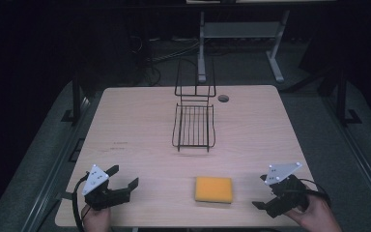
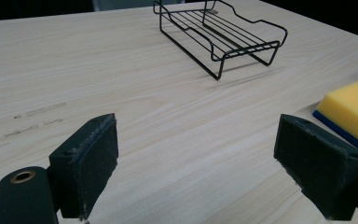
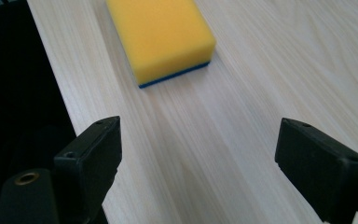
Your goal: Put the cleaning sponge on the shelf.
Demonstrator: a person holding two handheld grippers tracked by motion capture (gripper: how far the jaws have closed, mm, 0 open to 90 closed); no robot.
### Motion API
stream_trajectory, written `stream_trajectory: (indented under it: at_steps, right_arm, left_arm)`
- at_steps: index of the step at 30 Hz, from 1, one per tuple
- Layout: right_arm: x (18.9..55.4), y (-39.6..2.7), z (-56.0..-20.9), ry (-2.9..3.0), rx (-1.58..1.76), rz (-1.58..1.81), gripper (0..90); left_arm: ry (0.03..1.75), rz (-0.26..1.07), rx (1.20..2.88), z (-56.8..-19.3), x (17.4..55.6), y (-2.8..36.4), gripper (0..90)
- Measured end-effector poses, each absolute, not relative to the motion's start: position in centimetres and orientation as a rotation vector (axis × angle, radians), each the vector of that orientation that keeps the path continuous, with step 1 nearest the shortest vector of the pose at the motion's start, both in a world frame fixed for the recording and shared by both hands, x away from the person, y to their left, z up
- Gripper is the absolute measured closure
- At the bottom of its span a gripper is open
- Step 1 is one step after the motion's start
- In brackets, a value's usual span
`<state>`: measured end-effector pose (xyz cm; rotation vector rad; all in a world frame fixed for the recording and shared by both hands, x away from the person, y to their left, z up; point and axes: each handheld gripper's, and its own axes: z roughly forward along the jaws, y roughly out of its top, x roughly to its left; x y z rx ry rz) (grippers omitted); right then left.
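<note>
A yellow sponge (image 1: 214,189) with a blue underside lies flat on the wooden table near the front edge, between my two grippers. It appears at the right edge of the left gripper view (image 2: 352,112) and at the top of the right gripper view (image 3: 161,37). My left gripper (image 1: 124,177) rests at the front left, open and holding nothing (image 2: 200,163). At the front right my right gripper (image 1: 261,192) is open and empty too (image 3: 198,163), pointing toward the sponge. A black wire rack (image 1: 193,124) stands at the table's middle back (image 2: 221,35).
The table (image 1: 140,125) has a round cable hole (image 1: 223,98) behind the rack. The front table edge (image 3: 60,93) runs close beside my right gripper. Beyond the table stand a white desk frame (image 1: 236,34) and cables on a dark floor.
</note>
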<state>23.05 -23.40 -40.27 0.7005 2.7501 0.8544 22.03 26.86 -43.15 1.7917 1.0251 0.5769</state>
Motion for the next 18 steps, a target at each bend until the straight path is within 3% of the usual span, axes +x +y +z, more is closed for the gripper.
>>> stream_trajectory:
  at_steps: [18]
  right_arm:
    - [25.2, -19.5, -39.1, 2.868, 0.557, 0.738, 14.4]
  left_arm:
    - [1.032, 0.576, 1.775, -43.1, 21.9, 27.2, 13.0]
